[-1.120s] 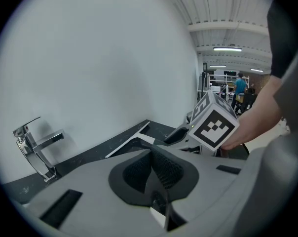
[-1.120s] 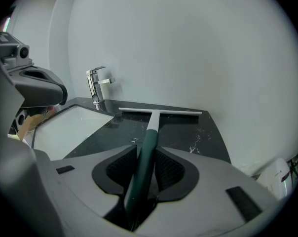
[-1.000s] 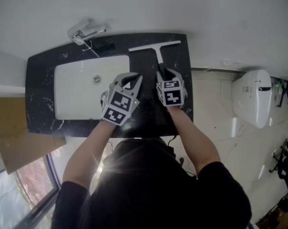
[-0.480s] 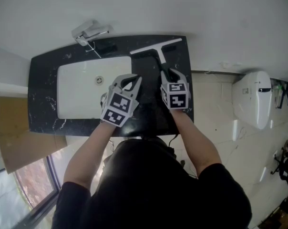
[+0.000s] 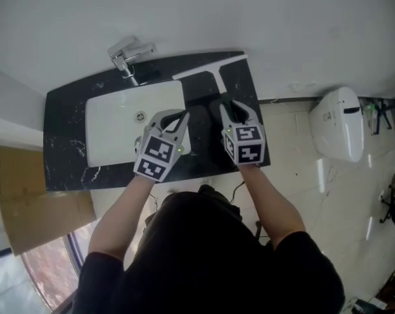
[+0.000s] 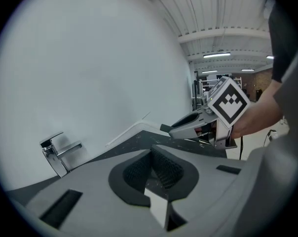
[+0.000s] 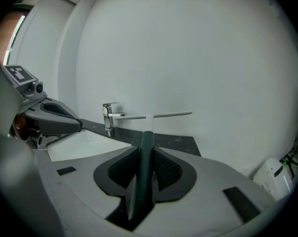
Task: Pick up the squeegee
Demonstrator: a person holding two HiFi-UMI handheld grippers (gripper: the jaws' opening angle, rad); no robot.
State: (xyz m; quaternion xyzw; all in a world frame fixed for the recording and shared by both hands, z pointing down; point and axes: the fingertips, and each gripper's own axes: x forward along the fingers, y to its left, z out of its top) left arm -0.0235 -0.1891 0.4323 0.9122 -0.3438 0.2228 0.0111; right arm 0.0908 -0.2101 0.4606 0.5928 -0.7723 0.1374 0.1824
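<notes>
place: bathroom | evidence: white sink (image 5: pixel 112 133), chrome faucet (image 5: pixel 127 56), black marble counter (image 5: pixel 65 139), toilet (image 5: pixel 338 133), tiled floor (image 5: pixel 295 149)

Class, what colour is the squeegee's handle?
Dark green, almost black; the squeegee handle shows best in the right gripper view.

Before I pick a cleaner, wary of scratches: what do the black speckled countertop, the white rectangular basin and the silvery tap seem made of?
Black speckled countertop: polished stone, perhaps marble or a look-alike, by its white veins. White rectangular basin: probably glazed ceramic, smooth and glossy. Silvery tap: chromed metal, mirror-bright.
</notes>
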